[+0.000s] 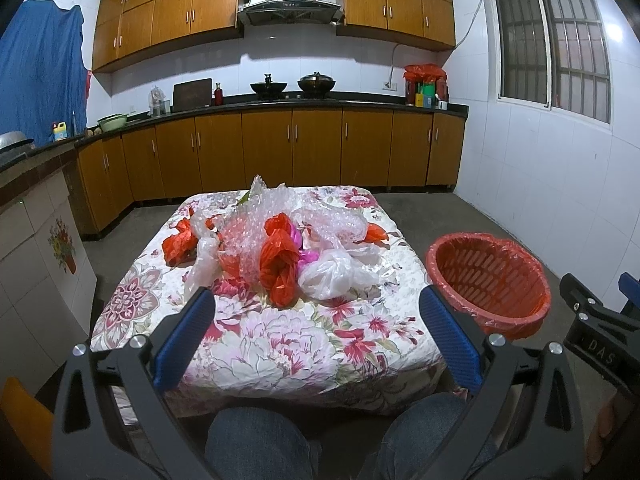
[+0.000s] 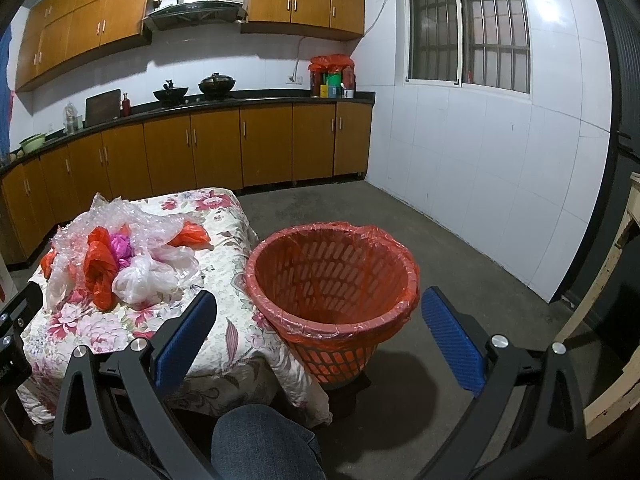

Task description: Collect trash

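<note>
A pile of trash lies on a low table with a floral cloth (image 1: 312,336): a red plastic bag (image 1: 278,260), a white plastic bag (image 1: 334,274), bubble wrap (image 1: 260,212), another red bag (image 1: 180,244) at the left. The pile also shows in the right wrist view (image 2: 120,256). A red basket (image 1: 486,276) with a red liner stands right of the table, empty inside (image 2: 332,276). My left gripper (image 1: 316,300) is open and empty, held near the table's front edge. My right gripper (image 2: 320,304) is open and empty, in front of the basket.
Wooden kitchen cabinets (image 1: 280,152) and a dark counter with woks run along the back wall. A tiled wall with a window (image 2: 468,28) is at the right. The person's knees (image 1: 260,440) are just below the table's front edge. Concrete floor (image 2: 460,248) surrounds the basket.
</note>
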### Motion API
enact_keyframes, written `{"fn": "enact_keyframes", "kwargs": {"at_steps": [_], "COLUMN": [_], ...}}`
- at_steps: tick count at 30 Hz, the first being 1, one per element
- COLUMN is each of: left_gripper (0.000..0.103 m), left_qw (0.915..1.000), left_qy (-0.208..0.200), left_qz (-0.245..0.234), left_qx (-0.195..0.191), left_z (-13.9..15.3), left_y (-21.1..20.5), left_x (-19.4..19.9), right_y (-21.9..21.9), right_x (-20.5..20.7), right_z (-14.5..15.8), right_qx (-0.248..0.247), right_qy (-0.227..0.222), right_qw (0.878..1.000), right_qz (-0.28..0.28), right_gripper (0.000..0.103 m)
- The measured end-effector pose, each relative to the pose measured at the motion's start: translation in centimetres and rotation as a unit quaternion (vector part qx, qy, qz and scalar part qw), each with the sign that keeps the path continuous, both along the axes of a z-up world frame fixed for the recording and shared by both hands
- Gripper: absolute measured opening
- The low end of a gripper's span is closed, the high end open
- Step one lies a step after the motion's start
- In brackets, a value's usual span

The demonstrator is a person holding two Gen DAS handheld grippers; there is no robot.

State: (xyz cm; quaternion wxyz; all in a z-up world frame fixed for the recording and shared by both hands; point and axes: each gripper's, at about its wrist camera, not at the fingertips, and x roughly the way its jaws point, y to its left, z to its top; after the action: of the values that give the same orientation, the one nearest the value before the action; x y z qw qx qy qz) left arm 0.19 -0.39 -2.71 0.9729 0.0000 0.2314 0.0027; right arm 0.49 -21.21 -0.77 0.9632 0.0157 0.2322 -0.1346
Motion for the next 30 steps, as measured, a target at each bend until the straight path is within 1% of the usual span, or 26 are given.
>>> {"fn": "enact_keyframes", "kwargs": {"at_steps": [3,6,10,12,19,26,30], "left_gripper": [0.099,0.099,0.099,0.099,0.099,0.099,0.099], "left_qw": [1.0000,0.9999,0.9995,0.9991,0.9958,0.9919,0.9888], "left_qy": [0.006,0.010,0.022,0.030,0.052,0.051,0.057], "left_qz": [0.001,0.006,0.021,0.030,0.068,0.111,0.132], "left_qx": [-0.002,-0.003,-0.005,-0.010,-0.033,-0.033,-0.039], "left_z": [0.4,0.3,0.0,-0.3,-1.6,-2.3,-2.6], "left_y": [0.3,0.6,1.6,2.4,6.6,10.6,13.2], "left_x": [0.5,0.6,1.3,1.7,3.7,6.4,8.9], "right_y": [-0.7,-0.6,-1.0,-0.6,1.1,3.1,4.5], "right_x": [0.3,0.3,0.7,1.5,4.0,7.6,9.9], "right_z": [-1.2,-0.7,-1.8,-1.5,-1.5,-1.6,-1.3], "right_qx": [0.000,0.001,0.006,0.005,0.009,0.017,0.019], "right_qy": [0.001,0.000,0.001,0.001,0.018,0.037,0.035], "right_qw": [1.000,1.000,1.000,1.000,0.999,0.996,0.995], "right_qz": [0.000,0.000,0.003,0.007,0.039,0.074,0.095], "right_gripper": [0.101,0.101,0.101,0.101,0.101,0.101,0.101]}}
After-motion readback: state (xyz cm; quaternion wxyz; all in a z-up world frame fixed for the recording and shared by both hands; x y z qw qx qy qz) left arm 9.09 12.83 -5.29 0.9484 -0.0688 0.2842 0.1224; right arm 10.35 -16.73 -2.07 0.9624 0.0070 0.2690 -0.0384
